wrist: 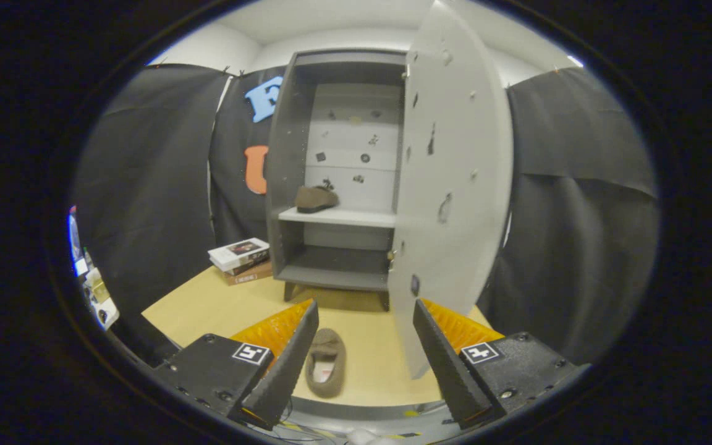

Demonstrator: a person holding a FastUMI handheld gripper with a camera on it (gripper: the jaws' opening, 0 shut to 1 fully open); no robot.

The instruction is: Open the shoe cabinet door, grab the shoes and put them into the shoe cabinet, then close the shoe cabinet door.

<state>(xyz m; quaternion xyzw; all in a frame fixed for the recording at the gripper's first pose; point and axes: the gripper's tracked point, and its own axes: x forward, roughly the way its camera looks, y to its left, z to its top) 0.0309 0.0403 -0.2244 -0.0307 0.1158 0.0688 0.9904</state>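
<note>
**Cabinet open, one shoe shelved, one on the bench**

The tongs (365, 315) are spread wide apart and clamp nothing; both fingers rise from the six o'clock side of the gripper view, one at about seven o'clock, the other at about five.

Between the two fingers, nearer the seven o'clock finger and just beside it, a brown slipper (326, 370) lies flat on the pale wooden bench (207, 306), its opening upward. Whether the finger touches the slipper cannot be told.

Beyond the fingers, toward twelve o'clock, stands the shoe cabinet (297, 154), grey outside with a pale back panel, resting on short legs on the bench. Its door (455, 185) hangs wide open on the three o'clock side, the inner face turned toward the camera, its lower edge coming down just beside the five o'clock finger. Small dark marks dot the door and the back panel.

Inside, a white shelf (356, 217) crosses the cabinet at mid height. A second brown shoe (316, 199) sits on the shelf toward its nine o'clock end. The compartment below the shelf is dark.

At nine o'clock from the cabinet's foot, a small stack of books (241, 259) lies on the bench, just beside the cabinet's side wall.
</note>
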